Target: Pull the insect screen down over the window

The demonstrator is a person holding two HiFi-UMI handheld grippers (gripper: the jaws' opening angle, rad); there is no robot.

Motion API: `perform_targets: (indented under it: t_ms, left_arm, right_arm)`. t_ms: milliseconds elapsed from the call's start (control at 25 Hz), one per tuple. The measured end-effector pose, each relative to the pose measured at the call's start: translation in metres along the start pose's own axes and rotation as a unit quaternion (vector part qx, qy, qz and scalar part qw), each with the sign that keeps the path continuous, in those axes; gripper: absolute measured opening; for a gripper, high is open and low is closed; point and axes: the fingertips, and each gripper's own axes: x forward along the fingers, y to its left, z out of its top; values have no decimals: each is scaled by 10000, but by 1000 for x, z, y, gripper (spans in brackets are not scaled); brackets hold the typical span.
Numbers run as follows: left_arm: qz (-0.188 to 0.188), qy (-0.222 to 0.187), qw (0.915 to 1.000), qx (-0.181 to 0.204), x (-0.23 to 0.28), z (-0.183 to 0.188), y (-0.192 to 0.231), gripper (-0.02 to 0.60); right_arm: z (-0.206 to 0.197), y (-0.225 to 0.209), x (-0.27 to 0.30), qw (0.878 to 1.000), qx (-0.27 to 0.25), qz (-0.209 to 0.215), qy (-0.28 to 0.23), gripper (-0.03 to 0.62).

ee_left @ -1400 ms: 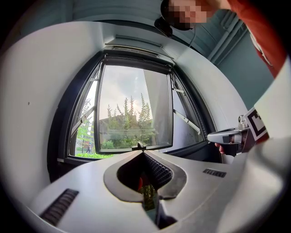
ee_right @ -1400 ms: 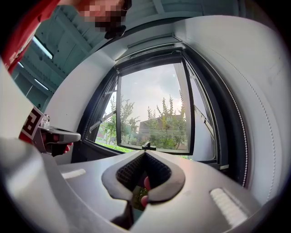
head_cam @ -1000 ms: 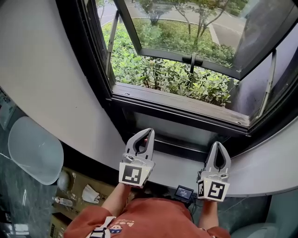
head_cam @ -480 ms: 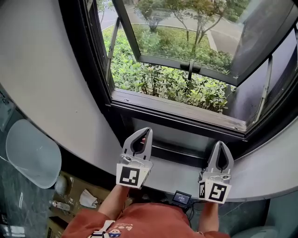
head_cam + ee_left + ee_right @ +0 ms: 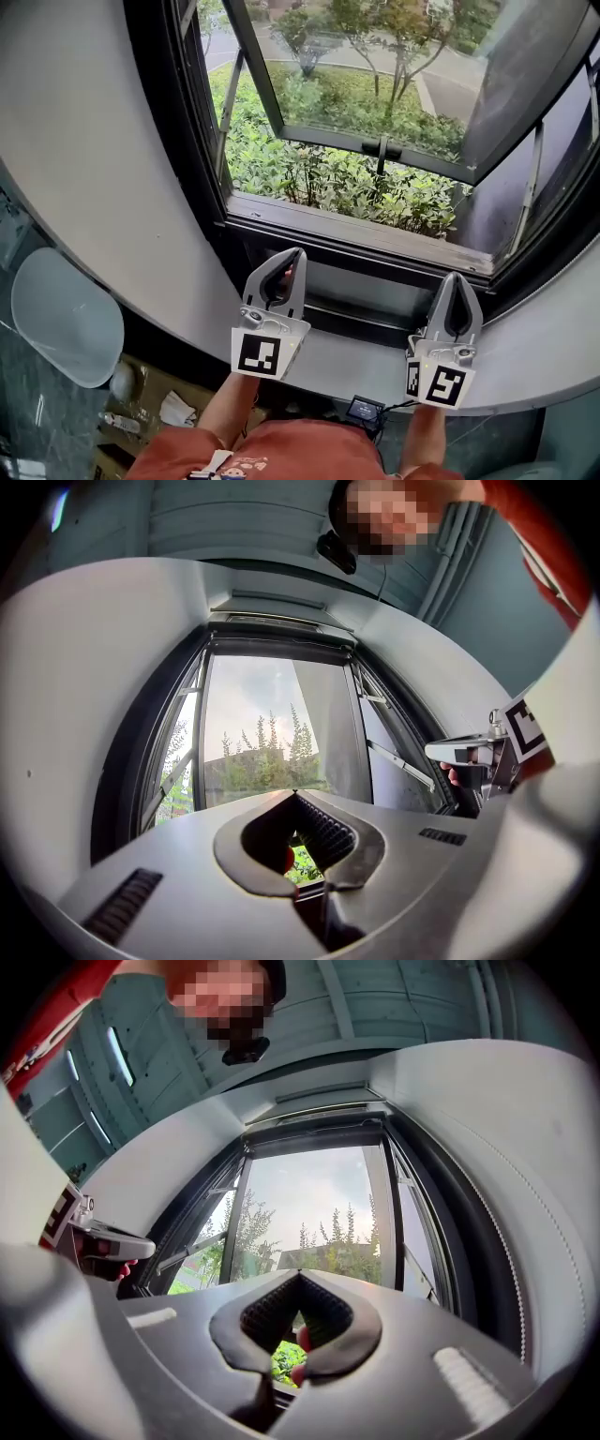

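The window [image 5: 356,178] has a black frame, and its glass sash [image 5: 394,84] is swung outward over green shrubs. No screen covers the opening. A dark rail [image 5: 281,630] runs across the top of the frame, which also shows in the right gripper view [image 5: 319,1115]. I cannot tell whether it is the screen's bar. My left gripper [image 5: 293,251] is shut and empty, held over the grey sill [image 5: 356,354] and pointing at the lower frame. My right gripper [image 5: 457,276] is also shut and empty, further right. In their own views, the left gripper [image 5: 292,794] and right gripper [image 5: 300,1274] tilt up at the opening.
A pale rounded seat [image 5: 61,319] stands low on the left, beside an open cardboard box [image 5: 150,403] of small items. A small device with a cable [image 5: 364,410] lies below the sill. Grey curved wall flanks the window on both sides. The sash handle [image 5: 382,148] hangs mid-window.
Both grippers have risen toward the window and tipped upward a little. Their jaws stay shut, and nothing was taken hold of.
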Motion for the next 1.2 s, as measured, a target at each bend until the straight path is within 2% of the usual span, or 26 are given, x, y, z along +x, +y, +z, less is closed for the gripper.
perform_targets:
  t_ms: [680,1200]
  left_arm:
    - [-13,-899,9951,414,28,81,10,5]
    - [44,-1478,9864,718,45,138,21,5]
  right_arm:
    - [78,-25,29,9945,-387,-118,-965,9]
    - [142,-42,51,9842,-560,-188,-1667,9]
